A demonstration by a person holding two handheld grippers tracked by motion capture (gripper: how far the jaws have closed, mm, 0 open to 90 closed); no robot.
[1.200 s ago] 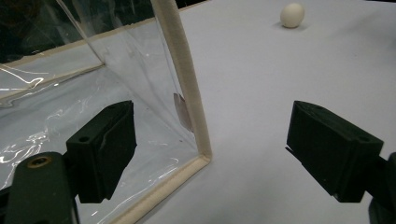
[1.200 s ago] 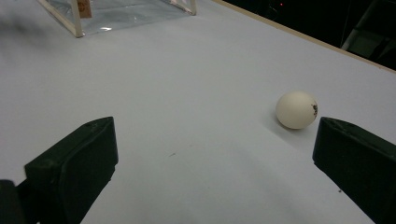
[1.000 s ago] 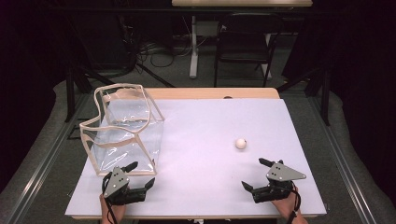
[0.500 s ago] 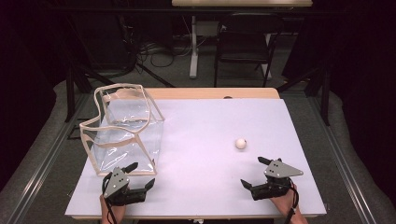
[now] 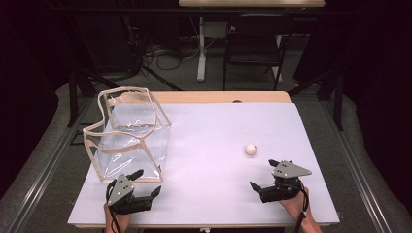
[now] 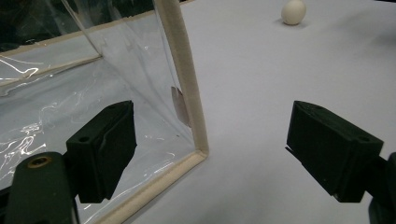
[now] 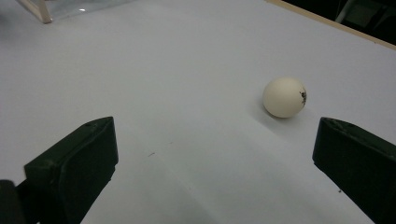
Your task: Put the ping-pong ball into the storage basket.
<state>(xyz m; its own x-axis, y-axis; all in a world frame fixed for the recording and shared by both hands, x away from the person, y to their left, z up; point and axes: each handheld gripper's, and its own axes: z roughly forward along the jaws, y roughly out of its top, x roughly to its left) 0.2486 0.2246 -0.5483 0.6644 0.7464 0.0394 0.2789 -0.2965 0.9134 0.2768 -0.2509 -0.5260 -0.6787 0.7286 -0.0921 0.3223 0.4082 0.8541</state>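
Right tongs point(image 5: 266, 175) stood spread and empty, the white ball point(image 5: 250, 149) resting on the worktop point(image 5: 214, 145) just ahead of them, lined up for a pinch; left tongs point(image 5: 148, 182), also spread, faced the clear bag's point(image 5: 128, 136) near corner, seemingly to steady it

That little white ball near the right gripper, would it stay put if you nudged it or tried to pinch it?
Probably not. The white ball is round and smooth on a flat table, so a nudge would likely send it rolling. It looks like a light, hollow ball, so the open right gripper should close on it squarely or it may squirt out.
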